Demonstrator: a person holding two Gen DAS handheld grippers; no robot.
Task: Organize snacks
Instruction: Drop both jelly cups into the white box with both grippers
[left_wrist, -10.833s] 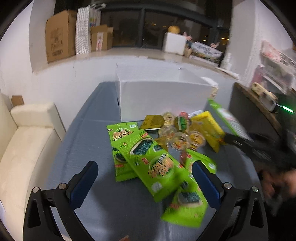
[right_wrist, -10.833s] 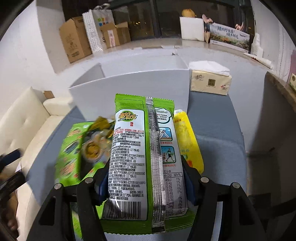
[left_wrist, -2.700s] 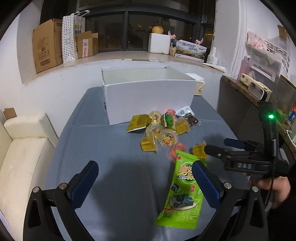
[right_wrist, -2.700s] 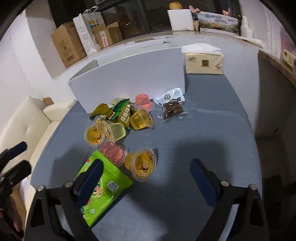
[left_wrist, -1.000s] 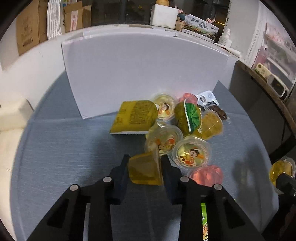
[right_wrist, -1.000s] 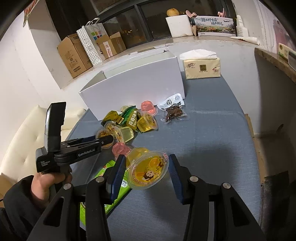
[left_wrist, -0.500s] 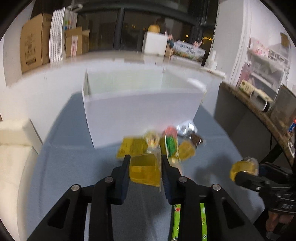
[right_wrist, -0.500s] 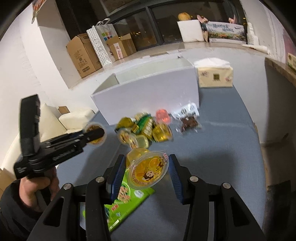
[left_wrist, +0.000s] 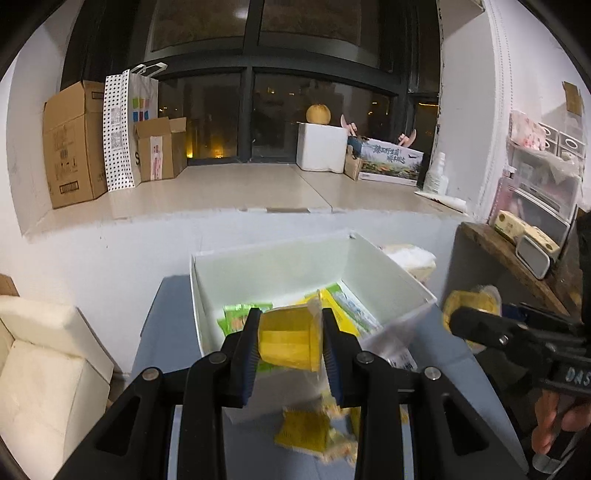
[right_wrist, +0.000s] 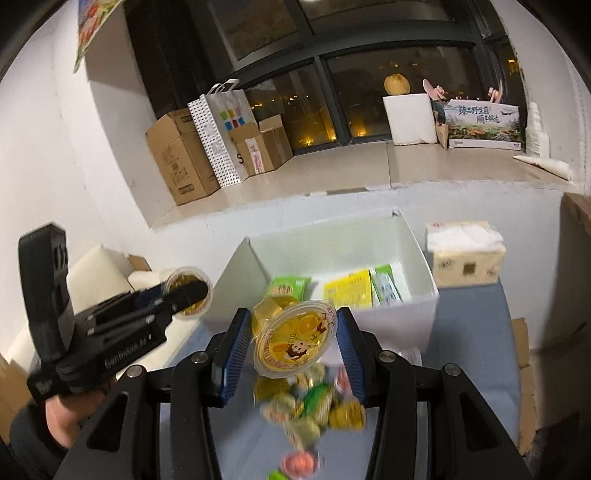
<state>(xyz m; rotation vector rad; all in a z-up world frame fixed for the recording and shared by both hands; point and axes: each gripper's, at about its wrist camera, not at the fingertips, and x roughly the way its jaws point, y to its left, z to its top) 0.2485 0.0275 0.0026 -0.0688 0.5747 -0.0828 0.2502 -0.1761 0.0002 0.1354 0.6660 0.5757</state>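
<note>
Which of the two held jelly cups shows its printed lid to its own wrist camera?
The jelly cup in the right gripper; the left gripper shows only its cup's yellow side.

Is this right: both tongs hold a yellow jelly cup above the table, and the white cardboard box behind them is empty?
Not quite. Left tongs and right tongs each hold a yellow jelly cup, but the white cardboard box isn't empty: the right wrist view shows green and yellow snack packets inside.

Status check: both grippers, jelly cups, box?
Left gripper shut on yellow jelly cup. Right gripper shut on orange jelly cup. Both raised near white box; packets inside. Nothing blocking.
</note>
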